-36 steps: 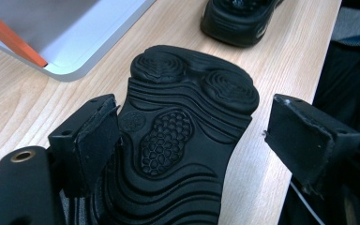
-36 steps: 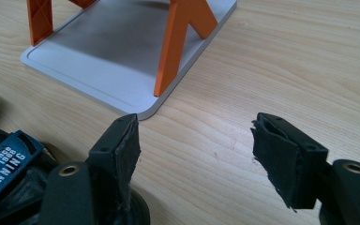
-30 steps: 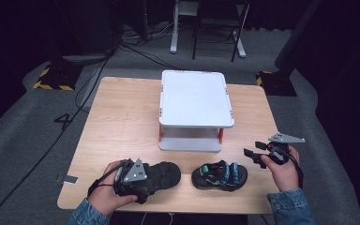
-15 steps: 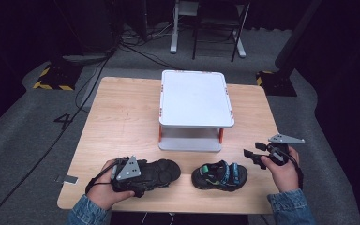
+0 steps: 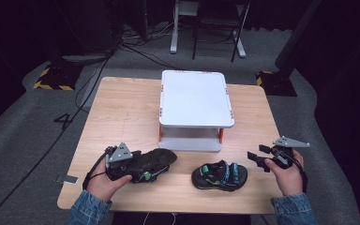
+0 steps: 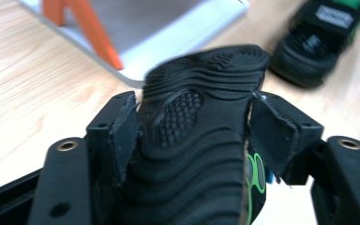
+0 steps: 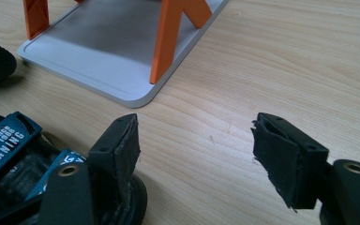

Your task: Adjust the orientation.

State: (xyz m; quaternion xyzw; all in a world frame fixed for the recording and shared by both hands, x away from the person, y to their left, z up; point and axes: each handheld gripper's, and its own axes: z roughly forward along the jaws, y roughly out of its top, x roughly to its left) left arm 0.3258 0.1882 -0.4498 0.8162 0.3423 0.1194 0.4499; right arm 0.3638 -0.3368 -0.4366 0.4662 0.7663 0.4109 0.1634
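A black sandal [image 5: 157, 161] lies sole up near the table's front left; in the left gripper view its ribbed sole [image 6: 192, 154] runs between the jaws. My left gripper [image 5: 139, 167] has just been closing, and both pads [image 6: 124, 133] now press on the sandal's sides. A second sandal [image 5: 219, 174] with blue and green straps rests upright at the front middle. Just right of it, my right gripper [image 5: 255, 158] hovers open with only bare wood between its jaws [image 7: 194, 145]. The strapped sandal's heel [image 7: 14, 154] is beside its left jaw.
A white two-tier stand [image 5: 194, 96] on orange legs occupies the middle of the wooden table [image 5: 122, 108]; its lower shelf [image 7: 98, 42] lies just beyond both sandals. Chairs and cables are on the floor behind.
My left gripper has shifted a little away from the front edge and its jaws have closed onto the black sandal. The right hand has stayed put.
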